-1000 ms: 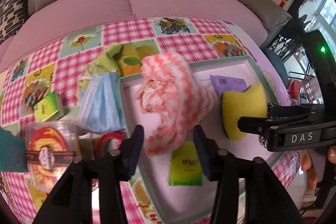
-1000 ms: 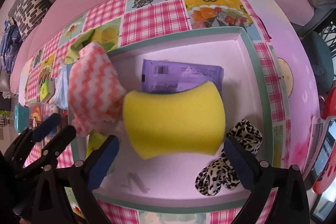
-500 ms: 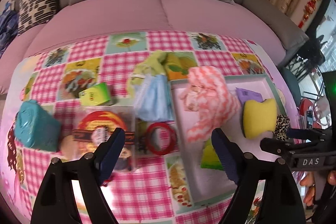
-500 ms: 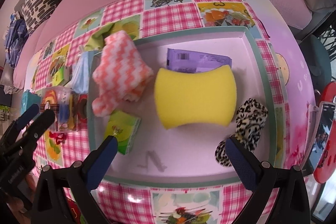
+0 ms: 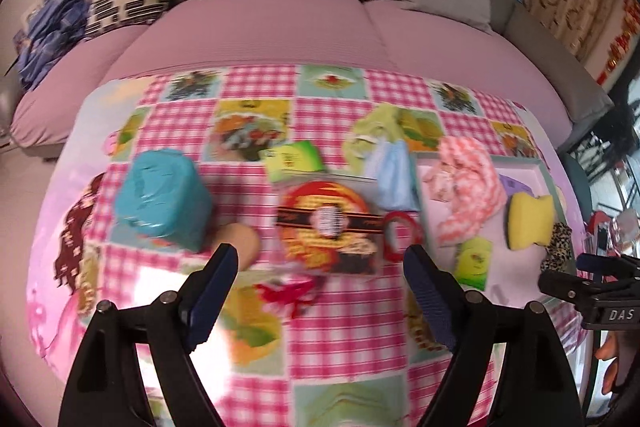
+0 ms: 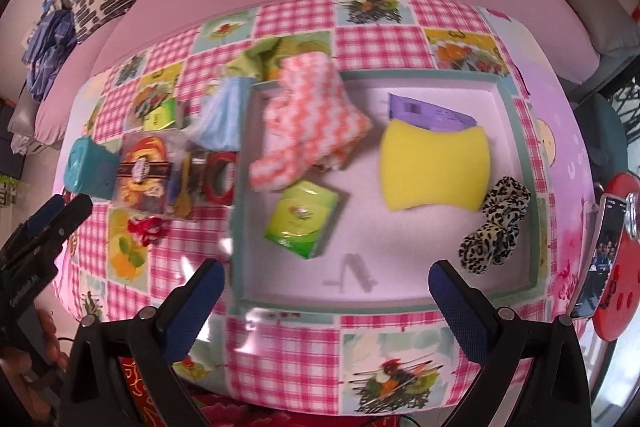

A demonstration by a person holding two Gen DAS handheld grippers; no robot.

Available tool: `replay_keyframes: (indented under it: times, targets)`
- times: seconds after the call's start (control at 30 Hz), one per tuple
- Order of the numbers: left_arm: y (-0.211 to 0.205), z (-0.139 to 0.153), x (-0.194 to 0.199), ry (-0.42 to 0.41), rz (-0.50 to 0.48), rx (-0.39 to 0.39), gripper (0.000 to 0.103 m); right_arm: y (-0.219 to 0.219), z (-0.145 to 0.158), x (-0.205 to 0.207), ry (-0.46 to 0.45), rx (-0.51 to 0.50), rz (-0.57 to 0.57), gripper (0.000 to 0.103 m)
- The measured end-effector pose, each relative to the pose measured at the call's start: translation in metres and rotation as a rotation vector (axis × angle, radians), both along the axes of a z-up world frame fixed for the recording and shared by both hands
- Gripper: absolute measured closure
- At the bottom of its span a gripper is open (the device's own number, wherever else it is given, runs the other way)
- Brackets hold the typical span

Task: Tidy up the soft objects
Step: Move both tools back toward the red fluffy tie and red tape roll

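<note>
A pink tray (image 6: pixel 516 163) with a teal rim holds a pink-and-white zigzag cloth (image 6: pixel 312 119), a yellow sponge (image 6: pixel 434 169), a leopard scrunchie (image 6: pixel 496 231), a green tissue pack (image 6: pixel 304 219) and a purple packet (image 6: pixel 428 113). The cloth (image 5: pixel 468 187) and sponge (image 5: pixel 530 221) also show in the left wrist view. A blue face mask (image 5: pixel 392 171) and a green cloth (image 5: pixel 376 131) lie left of the tray. My left gripper (image 5: pixel 320 291) is open and empty, above the table near its front edge. My right gripper (image 6: pixel 324 303) is open and empty, before the tray's front rim.
A teal tissue pack (image 5: pixel 164 203), a clear snack box with a red label (image 5: pixel 328 223), a red tape ring (image 5: pixel 400 235), a red scrunchie (image 5: pixel 288 293) and a green packet (image 5: pixel 294 157) lie on the checked tablecloth. A pink sofa stands behind. A phone (image 6: pixel 602 255) lies at right.
My left gripper has let go of the zigzag cloth, opened wide and pulled back and left. My right gripper has pulled back from the sponge. The cloth now lies in the tray.
</note>
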State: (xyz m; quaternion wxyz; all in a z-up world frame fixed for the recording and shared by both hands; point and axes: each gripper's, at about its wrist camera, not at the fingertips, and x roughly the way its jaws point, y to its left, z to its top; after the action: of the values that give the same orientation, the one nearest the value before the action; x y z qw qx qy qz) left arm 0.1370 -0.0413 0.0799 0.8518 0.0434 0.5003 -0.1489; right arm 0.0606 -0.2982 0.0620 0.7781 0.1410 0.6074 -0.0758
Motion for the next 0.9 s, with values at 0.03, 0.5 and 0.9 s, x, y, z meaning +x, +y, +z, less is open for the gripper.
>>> replay_keyframes:
  times: [0.03,0.5,0.9]
  targets:
    - [0.010,0.003,0.000,-0.004,0.017,0.002,0.018,0.006,0.004,0.001,-0.003,-0.004,0.008,0.000]
    - [0.112,0.012,-0.002,0.007,0.166,-0.004,0.018,0.082,0.021,0.012,-0.023,-0.028,0.094,0.000]
    - [0.121,-0.016,-0.001,0.044,0.173,-0.004,0.018,0.114,-0.015,0.024,0.034,-0.011,0.130,0.000]
